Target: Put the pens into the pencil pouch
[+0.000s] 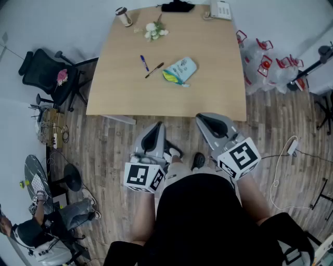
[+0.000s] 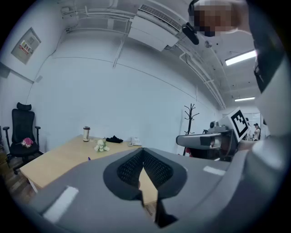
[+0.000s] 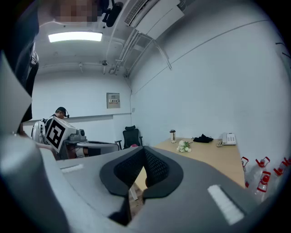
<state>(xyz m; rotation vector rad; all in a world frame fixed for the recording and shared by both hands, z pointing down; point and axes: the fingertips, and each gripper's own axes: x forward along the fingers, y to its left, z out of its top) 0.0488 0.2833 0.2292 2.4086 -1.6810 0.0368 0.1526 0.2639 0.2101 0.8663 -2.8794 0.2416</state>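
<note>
On the wooden table [image 1: 208,78] lie a blue pen [image 1: 144,63], a dark pen [image 1: 154,69] and a light blue pencil pouch [image 1: 180,70] with a yellow-green end. Both grippers hang in front of the table's near edge, well short of these things. My left gripper [image 1: 156,126] is shut and holds nothing; in its own view the left gripper [image 2: 143,154] has its jaws closed together at the tips. My right gripper [image 1: 204,118] is also shut and empty, and the right gripper [image 3: 144,152] shows closed jaws in its own view.
At the table's far end stand a cup [image 1: 124,16], a small white flower bunch [image 1: 155,31], a black cloth [image 1: 178,7] and a telephone [image 1: 220,10]. A black office chair [image 1: 47,72] is left of the table. Red-capped bottles in bags [image 1: 265,65] sit to its right.
</note>
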